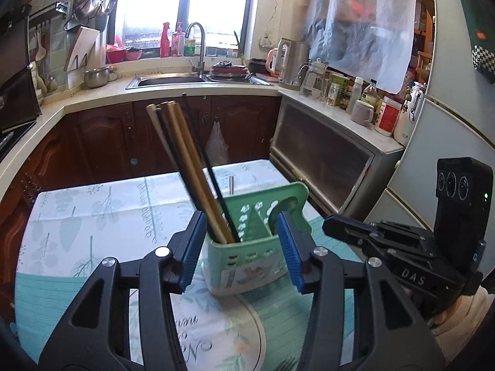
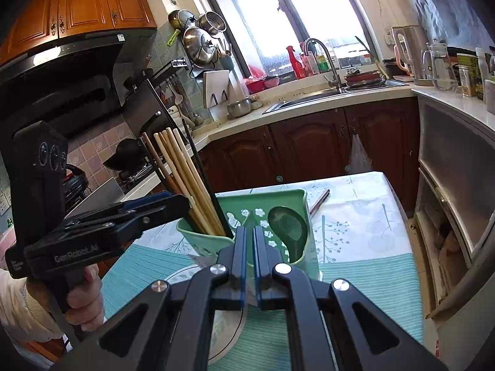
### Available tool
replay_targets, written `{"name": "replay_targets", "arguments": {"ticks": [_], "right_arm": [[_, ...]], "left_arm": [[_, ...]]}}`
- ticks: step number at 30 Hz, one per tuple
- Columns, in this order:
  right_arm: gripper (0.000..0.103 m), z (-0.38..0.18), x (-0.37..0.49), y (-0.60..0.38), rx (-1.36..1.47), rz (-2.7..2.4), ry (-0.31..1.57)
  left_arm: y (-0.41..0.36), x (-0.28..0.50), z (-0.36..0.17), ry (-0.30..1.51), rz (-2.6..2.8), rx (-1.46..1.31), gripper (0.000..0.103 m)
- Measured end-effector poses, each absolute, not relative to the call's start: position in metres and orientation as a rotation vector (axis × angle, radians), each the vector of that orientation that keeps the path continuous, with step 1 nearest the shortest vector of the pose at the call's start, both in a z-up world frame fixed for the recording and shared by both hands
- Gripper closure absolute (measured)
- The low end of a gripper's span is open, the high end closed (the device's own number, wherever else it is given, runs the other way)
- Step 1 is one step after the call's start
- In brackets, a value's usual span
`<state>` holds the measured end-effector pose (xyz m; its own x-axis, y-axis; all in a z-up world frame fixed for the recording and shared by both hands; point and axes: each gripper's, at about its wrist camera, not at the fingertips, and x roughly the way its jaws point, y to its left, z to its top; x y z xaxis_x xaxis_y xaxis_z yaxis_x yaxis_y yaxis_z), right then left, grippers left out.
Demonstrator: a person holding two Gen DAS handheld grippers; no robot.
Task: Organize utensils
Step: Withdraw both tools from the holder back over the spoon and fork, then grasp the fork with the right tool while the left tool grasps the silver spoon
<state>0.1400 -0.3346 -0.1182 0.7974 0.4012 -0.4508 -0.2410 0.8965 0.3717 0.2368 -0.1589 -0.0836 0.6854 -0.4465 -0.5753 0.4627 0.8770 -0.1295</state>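
Green holder (image 2: pixel 278 199) holds chopsticks (image 2: pixel 185 179) leftward; spoon (image 2: pixel 287 227) rightward.

- This was a home kitchen, lived in and well stocked.
- A steel sink (image 1: pixel 168 81) with a curved tap (image 2: pixel 321 58) sat under a bright window (image 1: pixel 185 6).
- Pans and a colander (image 2: pixel 213 23) hung on the tiled wall beside a black range hood (image 2: pixel 62 71).
- Dark wooden cabinets (image 1: pixel 235 123) ran below the pale counter (image 1: pixel 102 95).
- A kettle (image 1: pixel 290 61), jars and bottles crowded the counter near a fridge (image 1: pixel 445 130).
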Motion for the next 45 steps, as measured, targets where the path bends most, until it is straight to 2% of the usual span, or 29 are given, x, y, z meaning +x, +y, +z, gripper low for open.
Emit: {"name": "replay_targets", "arguments": {"ticks": [8,13,17,23,31,39,45], "right_arm": [[0.099,-0.101,0.126,-0.332,0.267,0.317,0.644],[0.099,-0.094,0.125,-0.324,0.267,0.296,0.83],[0.082,-0.107,0.112,-0.312,0.321,0.258,0.939],[0.082,-0.147,0.084,-0.292,0.486,0.286,1.116],[0.082,-0.193,0.079,-0.28,0.734,0.315,1.332],[0.082,-0.23,0.091,-0.247,0.758,0.259,1.533],[0.082,-0.239,0.099,-0.229,0.715,0.193,1.596]], "left_arm": [[-0.128,0.193,-0.082,0.827,-0.44,0.112,0.058],[-0.102,0.162,-0.104,0.994,-0.41,0.084,0.058],[-0.086,0.144,-0.14,1.153,-0.398,-0.005,0.058],[-0.069,0.149,-0.179,1.332,-0.344,-0.238,0.059],[-0.057,0.141,-0.192,1.349,-0.284,-0.323,0.06],[-0.037,0.14,-0.206,1.357,-0.23,-0.392,0.06],[-0.029,0.143,-0.208,1.345,-0.218,-0.411,0.06]]}}
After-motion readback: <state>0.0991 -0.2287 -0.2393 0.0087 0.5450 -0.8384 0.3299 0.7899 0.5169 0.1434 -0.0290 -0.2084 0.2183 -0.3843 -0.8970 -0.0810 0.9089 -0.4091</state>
